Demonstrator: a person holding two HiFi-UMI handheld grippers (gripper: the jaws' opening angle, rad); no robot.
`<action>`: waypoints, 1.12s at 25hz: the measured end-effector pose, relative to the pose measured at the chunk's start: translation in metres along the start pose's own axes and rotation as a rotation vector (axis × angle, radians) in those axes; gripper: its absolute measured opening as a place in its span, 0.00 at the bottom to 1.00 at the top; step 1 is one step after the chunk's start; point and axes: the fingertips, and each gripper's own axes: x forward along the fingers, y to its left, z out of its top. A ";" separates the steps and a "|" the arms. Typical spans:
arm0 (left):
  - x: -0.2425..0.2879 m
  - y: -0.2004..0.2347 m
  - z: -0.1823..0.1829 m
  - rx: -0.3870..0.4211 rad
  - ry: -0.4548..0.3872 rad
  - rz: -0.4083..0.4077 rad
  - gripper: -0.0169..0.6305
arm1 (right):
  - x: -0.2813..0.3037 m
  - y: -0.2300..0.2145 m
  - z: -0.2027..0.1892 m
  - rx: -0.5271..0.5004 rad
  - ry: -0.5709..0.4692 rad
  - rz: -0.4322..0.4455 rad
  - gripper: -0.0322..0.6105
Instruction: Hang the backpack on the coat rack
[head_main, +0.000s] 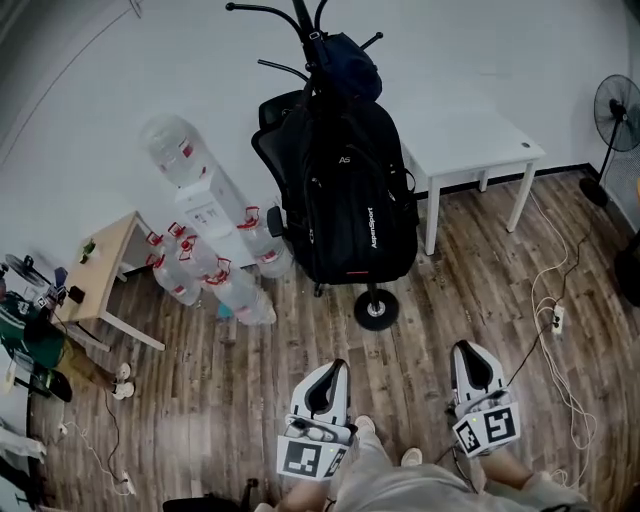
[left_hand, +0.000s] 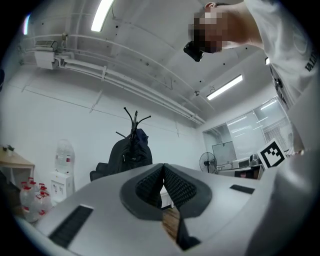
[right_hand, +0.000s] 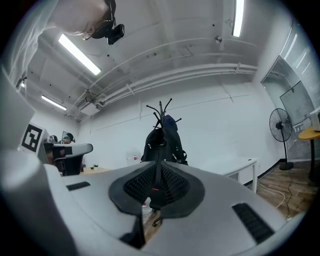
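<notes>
Against the white wall, the black backpack (head_main: 350, 195) is hanging from the coat rack (head_main: 303, 22), its bottom clear of the wooden floor (head_main: 250, 380)
Well apart from it, the left tongs (head_main: 328, 370) and the right tongs (head_main: 470, 352) are hovering low over the floor, both pointing toward the rack; the left tongs are clenched on nothing; the right tongs are likewise pressed together and empty; a dark blue bag (head_main: 350, 65) is sitting above the backpack; a white bench (head_main: 470, 135) is standing just right of the rack; water bottles (head_main: 215, 280) are clustering at its left
</notes>
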 end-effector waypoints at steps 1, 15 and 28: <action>-0.008 -0.007 0.001 0.007 0.010 0.011 0.04 | -0.008 0.003 -0.001 0.003 0.005 0.018 0.11; -0.078 -0.021 0.007 -0.004 0.071 0.082 0.04 | -0.076 0.035 -0.037 0.020 0.130 0.074 0.11; -0.144 0.016 0.003 -0.067 0.039 0.015 0.04 | -0.092 0.114 -0.044 -0.046 0.155 0.016 0.11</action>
